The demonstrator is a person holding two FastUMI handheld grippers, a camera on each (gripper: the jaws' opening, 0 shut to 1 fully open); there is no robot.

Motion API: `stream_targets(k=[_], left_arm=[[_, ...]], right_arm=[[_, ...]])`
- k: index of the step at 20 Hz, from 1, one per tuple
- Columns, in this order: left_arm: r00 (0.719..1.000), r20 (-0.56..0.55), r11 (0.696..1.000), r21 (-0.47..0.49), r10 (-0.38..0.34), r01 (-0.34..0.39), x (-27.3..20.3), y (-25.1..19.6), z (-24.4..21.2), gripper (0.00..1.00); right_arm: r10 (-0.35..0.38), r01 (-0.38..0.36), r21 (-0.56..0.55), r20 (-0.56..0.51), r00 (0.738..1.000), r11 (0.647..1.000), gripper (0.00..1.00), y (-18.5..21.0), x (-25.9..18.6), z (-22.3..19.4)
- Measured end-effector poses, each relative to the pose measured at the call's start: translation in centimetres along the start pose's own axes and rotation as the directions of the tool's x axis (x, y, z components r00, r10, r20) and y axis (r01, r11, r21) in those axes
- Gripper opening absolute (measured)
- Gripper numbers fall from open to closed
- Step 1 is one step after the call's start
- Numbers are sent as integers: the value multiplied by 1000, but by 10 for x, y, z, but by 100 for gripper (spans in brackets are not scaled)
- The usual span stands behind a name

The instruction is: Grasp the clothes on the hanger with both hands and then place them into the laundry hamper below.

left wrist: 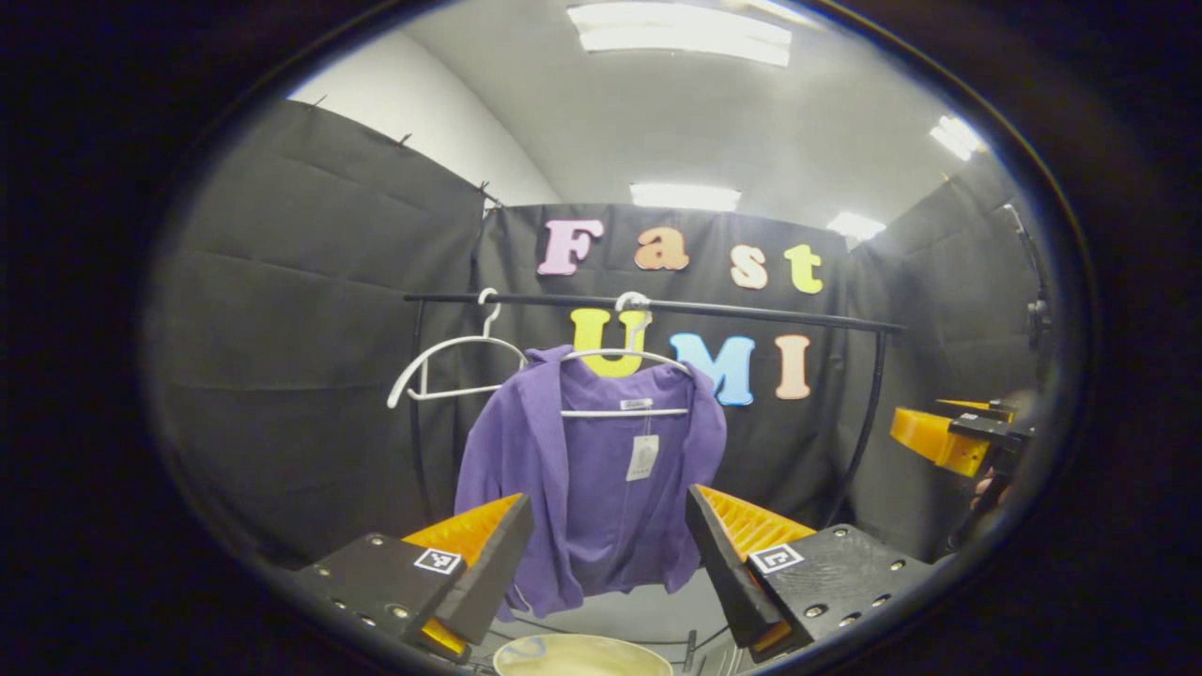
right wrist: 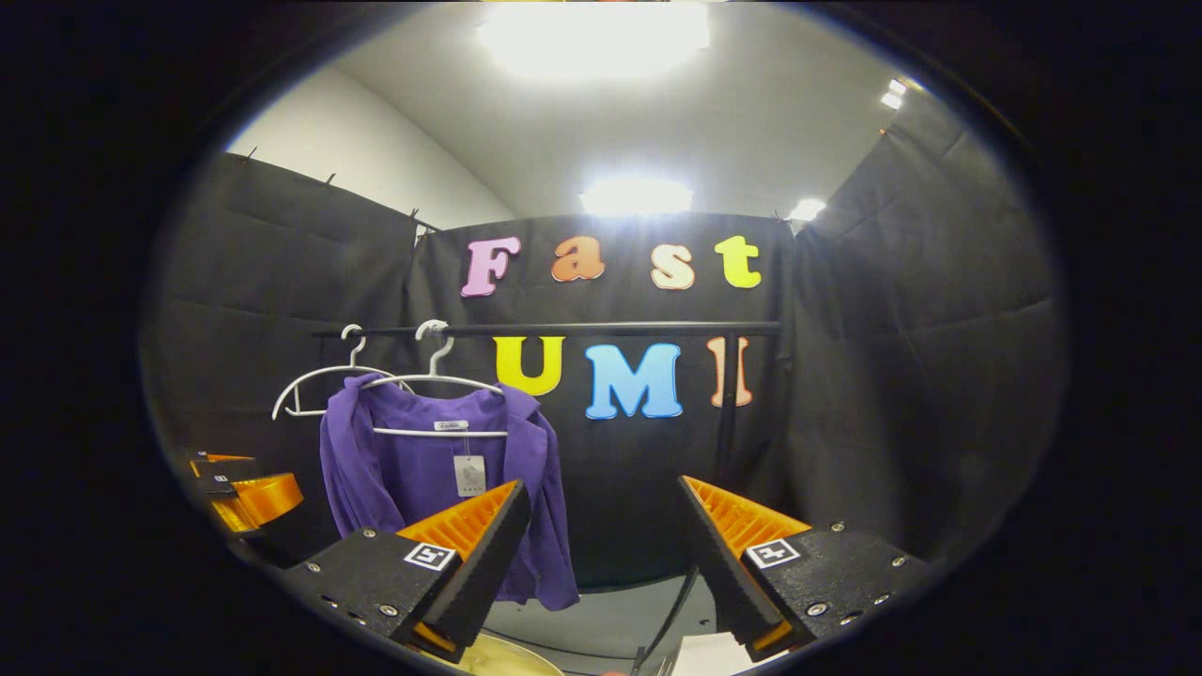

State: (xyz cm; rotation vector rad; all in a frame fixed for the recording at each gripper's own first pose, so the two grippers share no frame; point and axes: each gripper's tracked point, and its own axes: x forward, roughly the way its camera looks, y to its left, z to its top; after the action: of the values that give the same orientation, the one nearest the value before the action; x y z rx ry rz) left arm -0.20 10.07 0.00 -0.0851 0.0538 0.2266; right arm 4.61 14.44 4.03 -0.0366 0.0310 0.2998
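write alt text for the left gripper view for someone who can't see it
A purple garment hangs on a white hanger from a black rail, straight ahead of the open left gripper, which is not touching it. An empty white hanger hangs beside it, the rim of a hamper shows below, and the right gripper is at the right edge.

Garment: you face a plain purple knit shirt (left wrist: 592, 479), no pattern.
Tag: white paper tag (left wrist: 642, 457).
Hangers: two white wire hangers (left wrist: 451, 361).
Rail: black metal bar (left wrist: 751, 313).
Hamper: pale cream round rim (left wrist: 582, 654).
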Motion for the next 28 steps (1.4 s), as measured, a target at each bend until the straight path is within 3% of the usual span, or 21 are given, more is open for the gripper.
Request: stream_targets(k=[6,12,15,19,20,21,26,28], left_arm=[[997,22,997,-5,72,-72,42,33,14,99],[989,0,989,16,149,-149,101,53,2,94],[987,-12,987,-5,163,-163,133,57,-7,99],[981,-31,981,21,194,-193,173,60,-16,99],[978,-37,979,24,204,-204,181,61,-19,94],[976,-41,977,29,214,-213,189,62,-22,99],[954,-73,956,46,291,-289,220,73,-39,99],[946,-75,948,58,317,-313,227,77,-44,94]], right_arm=[[48,-48,47,3,999,998,96,35,58,18],[108,-103,95,-56,993,990,96,73,128,-10],[138,-130,90,-90,986,987,96,89,168,-28],[161,-148,115,-121,979,982,96,102,213,-51],[166,-151,123,-131,977,981,96,104,223,-57],[170,-152,130,-142,975,980,96,106,232,-62],[185,-170,103,-160,970,980,96,112,271,-84],[183,-169,94,-157,971,981,96,112,283,-90]])
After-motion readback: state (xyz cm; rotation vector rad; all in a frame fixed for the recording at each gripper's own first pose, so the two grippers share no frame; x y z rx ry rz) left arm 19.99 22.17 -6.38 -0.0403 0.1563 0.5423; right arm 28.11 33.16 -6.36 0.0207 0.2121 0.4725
